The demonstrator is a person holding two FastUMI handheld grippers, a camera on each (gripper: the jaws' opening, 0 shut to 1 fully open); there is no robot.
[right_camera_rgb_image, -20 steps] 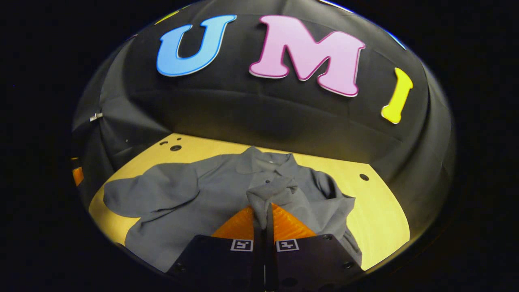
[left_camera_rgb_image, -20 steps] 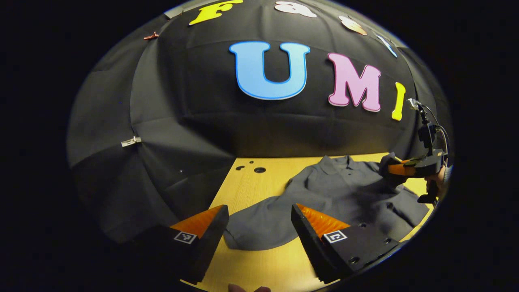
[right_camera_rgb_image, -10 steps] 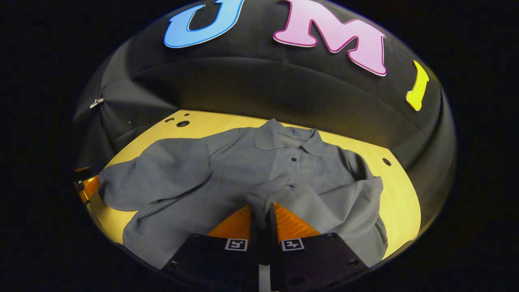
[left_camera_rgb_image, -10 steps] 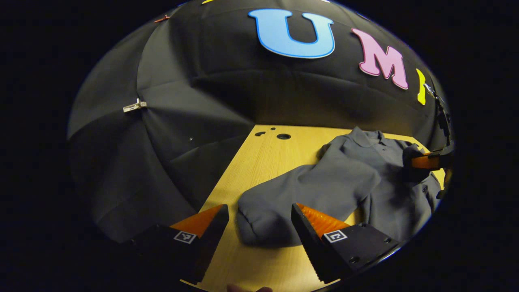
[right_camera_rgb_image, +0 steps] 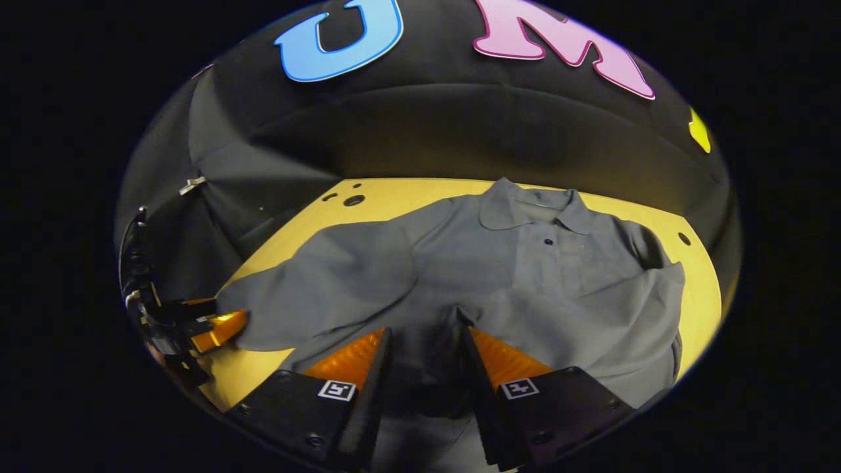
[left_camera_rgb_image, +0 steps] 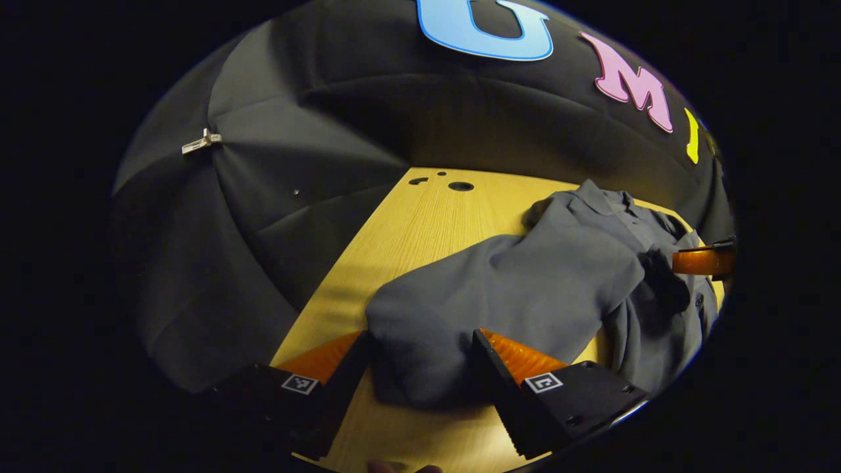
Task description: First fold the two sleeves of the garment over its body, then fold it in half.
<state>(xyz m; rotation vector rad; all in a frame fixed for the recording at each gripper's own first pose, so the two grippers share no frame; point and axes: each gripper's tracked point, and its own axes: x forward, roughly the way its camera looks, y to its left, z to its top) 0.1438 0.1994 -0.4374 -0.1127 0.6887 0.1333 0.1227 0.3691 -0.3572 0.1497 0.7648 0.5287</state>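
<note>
**Shirt on table, both grippers open**

Wooden table [right_camera_rgb_image: 309, 226] carries a grey shirt [right_camera_rgb_image: 525, 276], spread flat with its collar [right_camera_rgb_image: 525, 203] toward the black cloth wall [right_camera_rgb_image: 427, 131].

In the right gripper view, the shirt's 1 sleeve [right_camera_rgb_image: 591, 309] lies folded across the body, its cuff end reaching down between the fingers of the right gripper [right_camera_rgb_image: 424, 368]. Those jaws stand apart, gripping nothing; whether the cloth touches them cannot be told. The other sleeve [right_camera_rgb_image: 315, 295] stretches out sideways over the wood, and at its tip sits the left gripper [right_camera_rgb_image: 220, 328], held at the table's edge.

In the left gripper view, that outstretched sleeve [left_camera_rgb_image: 499, 295] runs toward the camera and its cuff lies between the wide-open fingers of the left gripper [left_camera_rgb_image: 420, 368], which are not closed on it. Farther off, over the shirt's [left_camera_rgb_image: 650, 322] body, the right gripper [left_camera_rgb_image: 700, 261] shows at the view's edge.

3 dark holes [left_camera_rgb_image: 460, 186] mark the table's [left_camera_rgb_image: 407, 243] far corner.
</note>
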